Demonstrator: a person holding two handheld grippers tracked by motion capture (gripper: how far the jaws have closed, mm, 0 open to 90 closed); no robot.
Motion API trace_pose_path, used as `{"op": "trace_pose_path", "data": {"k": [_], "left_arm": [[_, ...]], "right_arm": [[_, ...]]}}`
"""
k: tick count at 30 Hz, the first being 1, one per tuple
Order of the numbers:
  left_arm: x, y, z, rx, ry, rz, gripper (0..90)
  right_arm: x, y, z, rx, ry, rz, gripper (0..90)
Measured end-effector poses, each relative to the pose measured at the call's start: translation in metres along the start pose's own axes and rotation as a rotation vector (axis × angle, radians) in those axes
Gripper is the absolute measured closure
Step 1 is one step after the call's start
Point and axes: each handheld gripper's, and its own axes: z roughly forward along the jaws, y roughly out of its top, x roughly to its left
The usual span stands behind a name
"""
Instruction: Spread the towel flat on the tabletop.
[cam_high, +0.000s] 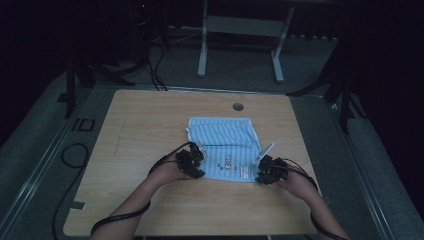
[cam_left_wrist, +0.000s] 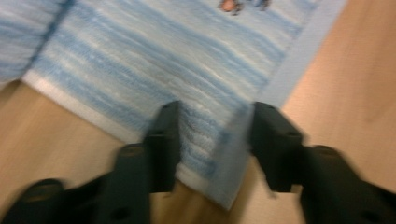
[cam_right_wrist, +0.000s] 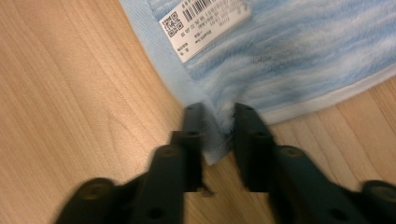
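A blue-and-white striped towel (cam_high: 222, 147) lies on the wooden table (cam_high: 145, 130), right of its middle, with its far portion folded over and bunched. A white label (cam_right_wrist: 204, 25) printed with a barcode and a square code sits on the towel near its near right corner. Small dark markings (cam_high: 227, 162) show on the towel's near half.

The left tongs (cam_high: 192, 161) are at the towel's near left corner. In the left gripper view the corner of the cloth lies between the two black jaws, which stand apart with a visible gap on either side of the fabric; the picture is blurred, and the pads do not appear to press on it.

The right tongs (cam_high: 270, 170) are at the near right corner. In the right gripper view the jaws stand narrowly apart with the pale hemmed corner pinched and gathered between them; the tongs are clenched on the towel.

Both forearms enter from the near edge of the table, a black cable (cam_high: 120, 217) trailing from each wrist.
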Motion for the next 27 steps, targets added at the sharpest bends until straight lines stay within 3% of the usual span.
{"op": "trace_pose_path", "data": {"k": [1,4,6,7,8,9,10,11,13,14,17,18,19,22,24,25,26,27], "left_arm": [[-0.002,0.001,0.000,-0.001,-0.009,-0.002,80.6],[-0.006,0.003,-0.004,0.014,0.003,0.000,83.4],[-0.009,0.002,-0.013,-0.003,0.001,-0.020,84.3],[-0.013,0.002,-0.022,-0.016,0.008,-0.026,84.4],[-0.016,0.001,-0.028,-0.028,0.007,-0.022,84.4],[-0.021,0.000,-0.038,-0.046,0.006,-0.022,84.4],[-0.029,-0.001,-0.050,-0.062,0.006,-0.004,84.4],[-0.037,-0.002,-0.059,-0.084,0.016,0.008,84.3],[-0.049,-0.004,-0.077,-0.105,0.018,0.032,84.2],[-0.066,-0.009,-0.096,-0.138,0.020,0.054,84.1],[-0.073,-0.011,-0.101,-0.147,0.024,0.066,83.9],[-0.094,-0.021,-0.113,-0.159,-0.002,0.077,83.9],[-0.102,-0.026,-0.114,-0.155,-0.036,0.088,83.2],[-0.122,-0.043,-0.110,-0.134,-0.158,0.109,76.7],[-0.126,-0.048,-0.107,-0.117,-0.165,0.125,65.2],[-0.125,-0.055,-0.101,-0.102,-0.140,0.107,65.2],[-0.124,-0.057,-0.099,-0.101,-0.140,0.104,58.1],[-0.121,-0.059,-0.094,-0.104,-0.148,0.083,57.2]], "right_arm": [[0.001,0.003,0.000,0.012,-0.001,-0.020,80.8],[0.001,0.004,0.000,0.011,0.007,-0.022,81.7],[0.003,0.003,-0.007,-0.010,0.006,-0.025,82.0],[0.005,0.002,-0.012,-0.023,0.005,-0.028,82.1],[0.012,0.000,-0.028,-0.057,-0.013,-0.043,82.0],[0.012,0.000,-0.028,-0.057,-0.013,-0.043,82.0],[0.016,-0.002,-0.038,-0.069,-0.023,-0.055,82.0],[0.031,-0.005,-0.060,-0.103,-0.050,-0.090,81.9],[0.044,-0.009,-0.078,-0.115,-0.069,-0.120,81.9],[0.052,-0.012,-0.087,-0.131,-0.080,-0.140,81.9],[0.063,-0.016,-0.098,-0.143,-0.087,-0.154,81.8],[0.070,-0.020,-0.104,-0.154,-0.092,-0.165,81.8],[0.091,-0.033,-0.118,-0.175,-0.068,-0.185,80.3],[0.112,-0.051,-0.121,-0.183,0.021,-0.216,72.4],[0.116,-0.055,-0.121,-0.183,0.037,-0.214,69.3],[0.118,-0.059,-0.120,-0.182,0.026,-0.211,66.1],[0.113,-0.062,-0.118,-0.185,0.008,-0.172,63.3],[0.111,-0.062,-0.117,-0.189,0.004,-0.163,62.3]]}}
